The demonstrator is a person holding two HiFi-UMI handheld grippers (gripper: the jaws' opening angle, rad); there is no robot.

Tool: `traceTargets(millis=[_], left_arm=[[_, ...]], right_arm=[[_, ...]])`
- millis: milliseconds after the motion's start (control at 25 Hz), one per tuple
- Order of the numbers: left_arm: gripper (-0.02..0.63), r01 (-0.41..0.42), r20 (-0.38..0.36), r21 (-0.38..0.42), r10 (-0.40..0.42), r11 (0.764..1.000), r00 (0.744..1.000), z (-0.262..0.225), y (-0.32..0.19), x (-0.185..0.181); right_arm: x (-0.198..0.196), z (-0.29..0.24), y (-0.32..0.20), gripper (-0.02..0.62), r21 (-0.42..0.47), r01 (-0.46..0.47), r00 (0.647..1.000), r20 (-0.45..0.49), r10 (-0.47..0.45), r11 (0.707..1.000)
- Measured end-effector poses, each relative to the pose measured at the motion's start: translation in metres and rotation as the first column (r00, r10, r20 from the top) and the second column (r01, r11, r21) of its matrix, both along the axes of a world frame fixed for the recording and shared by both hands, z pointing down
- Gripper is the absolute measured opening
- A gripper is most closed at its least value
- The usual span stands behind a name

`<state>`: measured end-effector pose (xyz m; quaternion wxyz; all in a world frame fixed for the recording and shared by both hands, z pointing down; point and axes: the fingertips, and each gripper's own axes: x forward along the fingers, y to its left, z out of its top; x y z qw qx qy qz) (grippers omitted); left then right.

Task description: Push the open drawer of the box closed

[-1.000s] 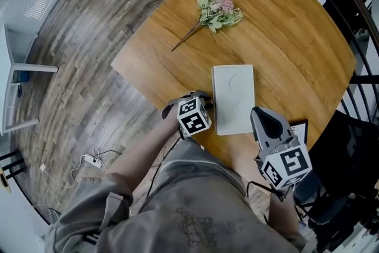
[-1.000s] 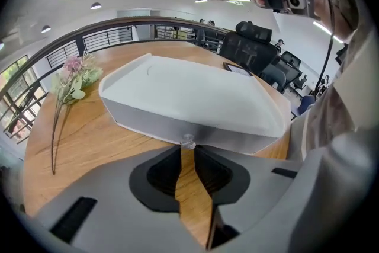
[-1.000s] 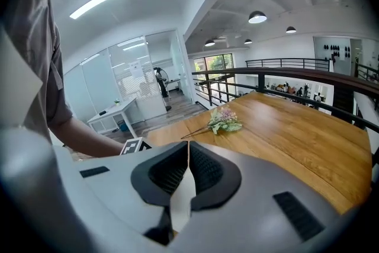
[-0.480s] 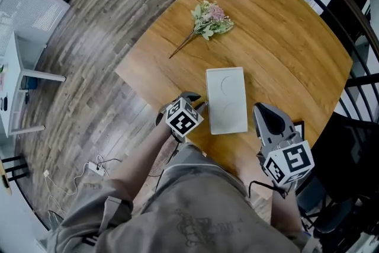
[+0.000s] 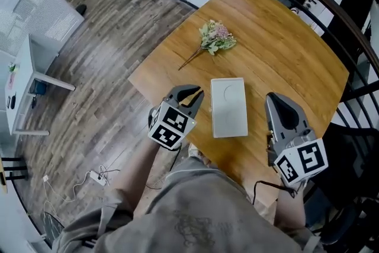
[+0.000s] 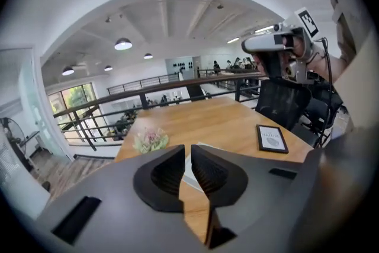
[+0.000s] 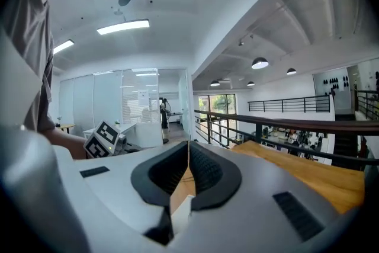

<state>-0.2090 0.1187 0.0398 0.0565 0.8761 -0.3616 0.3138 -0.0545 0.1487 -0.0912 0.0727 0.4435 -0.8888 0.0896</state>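
Box [image 5: 229,106] seems closed already, nothing left; left gripper [image 5: 195,92] at its nine o'clock, jaws closing empty; right gripper [image 5: 276,99] at three, jaws together, empty.

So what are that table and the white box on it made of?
The table looks like wood or veneer: warm brown with visible grain lines, slight sheen. The white box is smooth and matte, perhaps plastic or painted board; can't tell which.
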Motion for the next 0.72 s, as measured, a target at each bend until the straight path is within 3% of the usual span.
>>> traceTargets(millis=[240, 520, 600, 720], left_arm=[[0.035, -0.007, -0.128, 0.221, 0.036, 0.975, 0.991, -0.107, 0.002, 0.013], [0.029, 0.003, -0.228, 0.421, 0.102, 0.907, 0.968, -0.202, 0.022, 0.015], [0.029, 0.018, -0.262, 0.451, 0.113, 0.892, 0.959, -0.222, 0.029, 0.011], [0.029, 0.05, -0.302, 0.454, 0.101, 0.89, 0.948, -0.24, 0.039, 0.002]], right_arm=[[-0.001, -0.056, 0.015, 0.035, 0.123, 0.0, 1.0, 0.026, -0.003, 0.992], [-0.002, -0.102, 0.038, 0.035, 0.225, 0.0, 1.0, 0.028, -0.006, 0.974], [-0.003, -0.109, 0.041, 0.035, 0.241, -0.008, 1.0, 0.028, 0.001, 0.97], [-0.002, -0.116, 0.048, 0.035, 0.256, -0.021, 1.0, 0.024, 0.015, 0.967]])
